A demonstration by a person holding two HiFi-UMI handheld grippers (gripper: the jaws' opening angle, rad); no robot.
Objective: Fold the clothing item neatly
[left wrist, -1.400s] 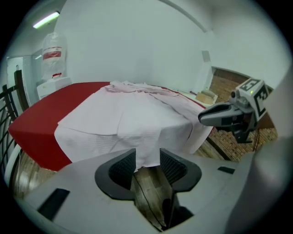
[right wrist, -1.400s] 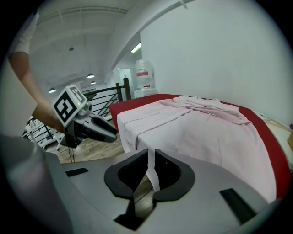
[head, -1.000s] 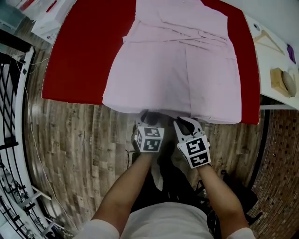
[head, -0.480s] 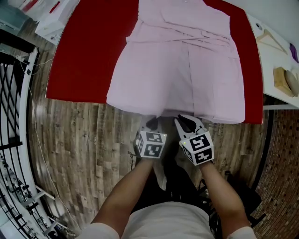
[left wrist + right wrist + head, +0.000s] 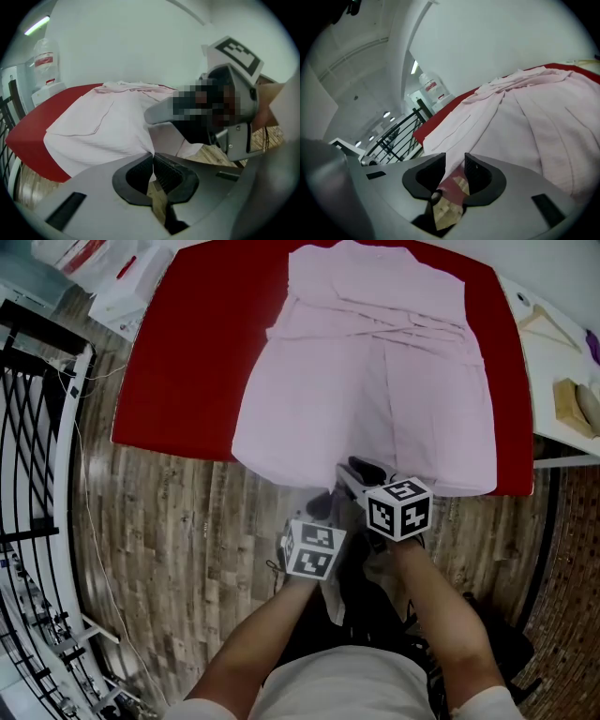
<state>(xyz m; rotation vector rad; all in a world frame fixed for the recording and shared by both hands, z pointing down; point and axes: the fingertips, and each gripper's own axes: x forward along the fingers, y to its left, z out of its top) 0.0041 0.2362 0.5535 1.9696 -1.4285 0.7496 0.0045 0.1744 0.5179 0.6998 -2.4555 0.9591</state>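
Note:
A pale pink garment (image 5: 375,381) lies spread on the red table (image 5: 187,362), its hem hanging over the near edge. My left gripper (image 5: 319,504) sits just below that hem. In the left gripper view its jaws (image 5: 153,161) are shut, and a point of the garment (image 5: 103,122) is drawn down into the pad tips. My right gripper (image 5: 354,470) is at the hem's middle, rolled onto its side. Its jaws (image 5: 454,161) have just been opening; the garment (image 5: 534,117) hem shows in the gap, and the pads are not pressing on it.
A white side table to the right holds a wooden hanger (image 5: 548,324) and a tan object (image 5: 572,399). A black railing (image 5: 28,474) runs along the left. White bags (image 5: 122,277) lie beyond the table's far left corner. Wooden floor lies below the table edge.
The left gripper has drawn back from the table edge toward the person. The right gripper has rolled, turning another cube face upward, and shifted left along the hem.

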